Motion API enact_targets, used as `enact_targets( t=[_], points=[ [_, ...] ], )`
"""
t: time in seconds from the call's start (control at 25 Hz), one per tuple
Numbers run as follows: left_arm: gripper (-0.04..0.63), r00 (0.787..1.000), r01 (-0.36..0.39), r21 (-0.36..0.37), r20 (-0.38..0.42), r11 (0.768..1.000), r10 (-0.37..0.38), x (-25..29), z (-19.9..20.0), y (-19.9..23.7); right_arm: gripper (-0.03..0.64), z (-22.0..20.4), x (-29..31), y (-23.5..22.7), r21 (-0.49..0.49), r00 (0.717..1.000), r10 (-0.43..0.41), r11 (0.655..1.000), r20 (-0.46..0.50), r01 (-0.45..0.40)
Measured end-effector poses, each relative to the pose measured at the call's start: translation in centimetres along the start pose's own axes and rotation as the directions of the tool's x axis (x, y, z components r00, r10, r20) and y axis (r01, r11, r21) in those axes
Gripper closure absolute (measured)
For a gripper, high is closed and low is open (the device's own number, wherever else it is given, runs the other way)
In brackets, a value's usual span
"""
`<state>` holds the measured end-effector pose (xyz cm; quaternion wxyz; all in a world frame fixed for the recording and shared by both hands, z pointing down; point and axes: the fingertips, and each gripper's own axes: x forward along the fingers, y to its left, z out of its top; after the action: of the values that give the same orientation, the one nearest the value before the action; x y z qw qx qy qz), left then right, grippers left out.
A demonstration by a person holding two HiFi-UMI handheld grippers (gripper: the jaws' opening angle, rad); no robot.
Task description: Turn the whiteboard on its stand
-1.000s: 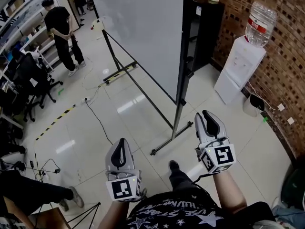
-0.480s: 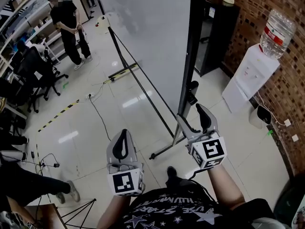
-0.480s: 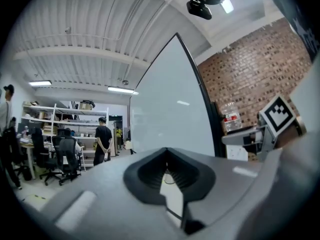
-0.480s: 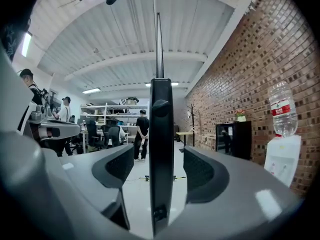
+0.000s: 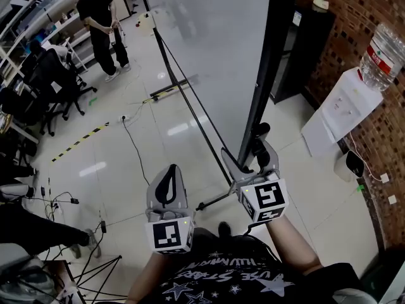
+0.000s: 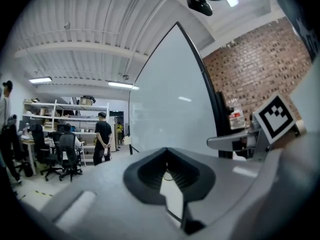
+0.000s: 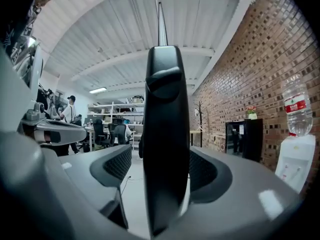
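So the whiteboard (image 5: 209, 49) stands upright just ahead on its stand. The right gripper (image 5: 247, 152) has its jaws opening, wide either side of the board's black edge post (image 5: 259, 94), not pinching it. The left gripper (image 5: 168, 181) is closed on nothing, low to the board's left. A water cooler (image 5: 345, 109) and cabinet (image 5: 310, 49) stand by the brick wall (image 5: 367, 5). A cable (image 5: 136, 154) trails over the glossy tile floor (image 5: 114, 163), with a person (image 5: 101, 24) far left.

A glossy pale floor (image 5: 152, 144) is bounded by a brick wall (image 5: 357, 5), against which a water dispenser (image 5: 345, 106) is set.
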<state>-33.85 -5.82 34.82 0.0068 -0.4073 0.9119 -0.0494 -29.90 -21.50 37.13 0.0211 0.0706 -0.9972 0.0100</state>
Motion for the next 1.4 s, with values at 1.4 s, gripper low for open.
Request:
enact_targets(
  t=[1.4],
  points=[
    [0.589, 0.974, 0.194, -0.047, -0.112, 0.98, -0.198, -0.4, -4.5, 0.0, 0.511, 2.5, -2.9, -0.9, -0.024, 0.976, -0.199, 0.979, 0.086, 0.202]
  ],
)
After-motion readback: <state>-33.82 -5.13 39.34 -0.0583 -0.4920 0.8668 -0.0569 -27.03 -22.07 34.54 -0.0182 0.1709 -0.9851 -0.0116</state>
